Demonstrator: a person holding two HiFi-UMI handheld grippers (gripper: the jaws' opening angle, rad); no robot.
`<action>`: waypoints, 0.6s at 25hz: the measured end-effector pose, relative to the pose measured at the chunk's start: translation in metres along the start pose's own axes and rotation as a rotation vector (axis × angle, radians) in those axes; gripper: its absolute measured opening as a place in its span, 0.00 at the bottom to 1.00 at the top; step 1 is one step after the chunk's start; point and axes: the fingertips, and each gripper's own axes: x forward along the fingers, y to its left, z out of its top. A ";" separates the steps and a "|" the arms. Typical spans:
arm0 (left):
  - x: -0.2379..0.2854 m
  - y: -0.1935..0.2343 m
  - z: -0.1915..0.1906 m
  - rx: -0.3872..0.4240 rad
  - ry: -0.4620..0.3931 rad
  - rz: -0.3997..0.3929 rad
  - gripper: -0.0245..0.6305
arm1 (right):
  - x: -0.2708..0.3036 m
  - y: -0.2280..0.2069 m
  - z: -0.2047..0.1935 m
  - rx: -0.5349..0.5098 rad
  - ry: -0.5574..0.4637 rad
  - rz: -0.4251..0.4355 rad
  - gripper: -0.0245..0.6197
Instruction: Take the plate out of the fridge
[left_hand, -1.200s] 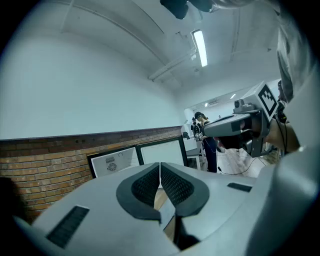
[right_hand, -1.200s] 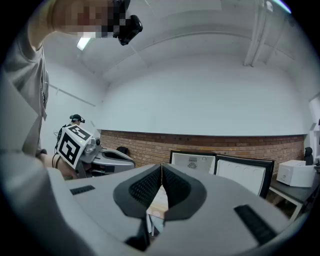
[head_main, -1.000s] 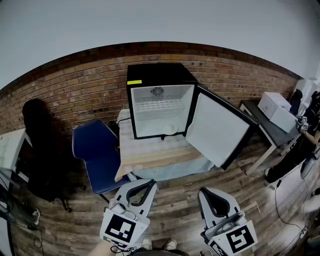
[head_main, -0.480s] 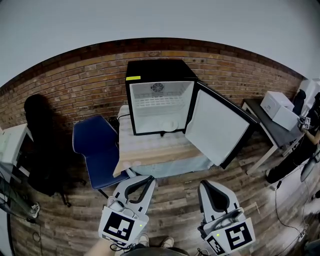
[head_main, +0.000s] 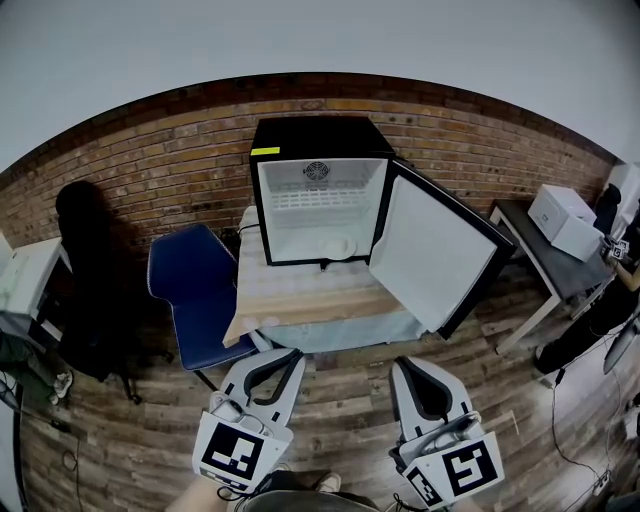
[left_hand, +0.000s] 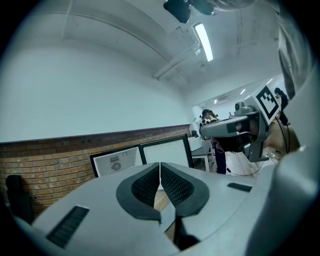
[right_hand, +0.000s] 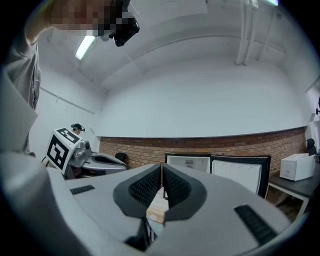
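Fridge (head_main: 318, 150): upper centre, standing on a table (head_main: 300, 305), its door (head_main: 435, 262) hanging open to the right. Plate (head_main: 335, 246): lying inside on the fridge's floor. I am holding the left gripper (head_main: 285, 355) and right gripper (head_main: 405, 365) at lower centre, below the table, both clenched on nothing.

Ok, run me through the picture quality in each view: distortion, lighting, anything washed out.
Head view: strong fisheye bends the brick wall into an arc, and the white inside of the fridge is so bright that the pale plate barely stands out. Left gripper view: dark rounded corners, and the ceiling light glares. Right gripper view: the same dark corners, with softer, even light.
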 end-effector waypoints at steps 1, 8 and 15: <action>0.000 -0.001 0.001 0.002 0.000 0.006 0.07 | -0.001 -0.001 -0.001 0.001 0.001 0.005 0.09; -0.007 -0.006 -0.003 -0.001 0.007 0.035 0.07 | -0.004 0.001 -0.012 0.002 0.016 0.034 0.09; 0.002 -0.006 -0.011 -0.003 0.003 0.036 0.07 | 0.002 -0.004 -0.024 -0.003 0.025 0.035 0.09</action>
